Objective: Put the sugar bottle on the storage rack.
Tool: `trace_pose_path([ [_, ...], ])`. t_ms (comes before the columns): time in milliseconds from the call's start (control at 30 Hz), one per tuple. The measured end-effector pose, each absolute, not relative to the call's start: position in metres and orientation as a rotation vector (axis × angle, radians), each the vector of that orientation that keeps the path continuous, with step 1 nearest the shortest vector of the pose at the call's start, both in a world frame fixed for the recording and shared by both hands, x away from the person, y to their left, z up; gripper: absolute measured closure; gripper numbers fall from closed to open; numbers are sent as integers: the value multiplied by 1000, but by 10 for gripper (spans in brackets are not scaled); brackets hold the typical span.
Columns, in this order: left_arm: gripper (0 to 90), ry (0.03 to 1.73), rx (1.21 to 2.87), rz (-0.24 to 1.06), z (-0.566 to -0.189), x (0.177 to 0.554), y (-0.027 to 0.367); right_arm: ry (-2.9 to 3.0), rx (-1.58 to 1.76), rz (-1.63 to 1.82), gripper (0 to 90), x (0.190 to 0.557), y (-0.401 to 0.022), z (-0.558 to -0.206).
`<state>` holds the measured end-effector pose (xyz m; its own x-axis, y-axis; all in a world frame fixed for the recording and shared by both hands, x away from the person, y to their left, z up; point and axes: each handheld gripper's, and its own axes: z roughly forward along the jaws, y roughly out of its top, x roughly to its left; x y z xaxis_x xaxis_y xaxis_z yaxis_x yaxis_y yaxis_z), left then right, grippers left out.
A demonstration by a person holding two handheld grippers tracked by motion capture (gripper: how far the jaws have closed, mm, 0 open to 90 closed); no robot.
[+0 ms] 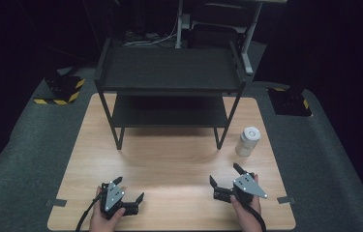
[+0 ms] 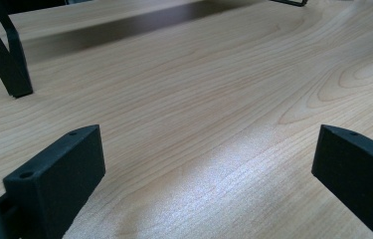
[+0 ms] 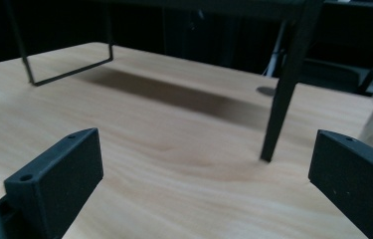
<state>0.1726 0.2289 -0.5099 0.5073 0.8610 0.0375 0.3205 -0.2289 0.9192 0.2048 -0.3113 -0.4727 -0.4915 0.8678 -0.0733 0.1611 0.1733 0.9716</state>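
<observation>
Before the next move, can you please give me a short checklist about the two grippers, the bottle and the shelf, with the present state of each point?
1. Left gripper open, nothing between the jaws: ok.
2. Right gripper open, nothing between the jaws: ok.
3. Bottle upright on the table, cap on: ok.
4. Path from right gripper to bottle free: ok.
5. Shelf tiers bare for placing: ok, as far as the high view shows.
6. Bottle full or empty: cannot tell.
</observation>
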Motion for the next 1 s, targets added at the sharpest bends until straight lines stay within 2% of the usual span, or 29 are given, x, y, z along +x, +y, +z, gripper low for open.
trace_pose_path([
  [500, 4, 991, 1784, 693, -510, 173, 230, 1651, 1026, 1288, 5, 218, -324, -448],
  [1000, 4, 991, 1779, 686, -510, 174, 232, 1597, 1118, 1212, 6, 243, -340, -451],
])
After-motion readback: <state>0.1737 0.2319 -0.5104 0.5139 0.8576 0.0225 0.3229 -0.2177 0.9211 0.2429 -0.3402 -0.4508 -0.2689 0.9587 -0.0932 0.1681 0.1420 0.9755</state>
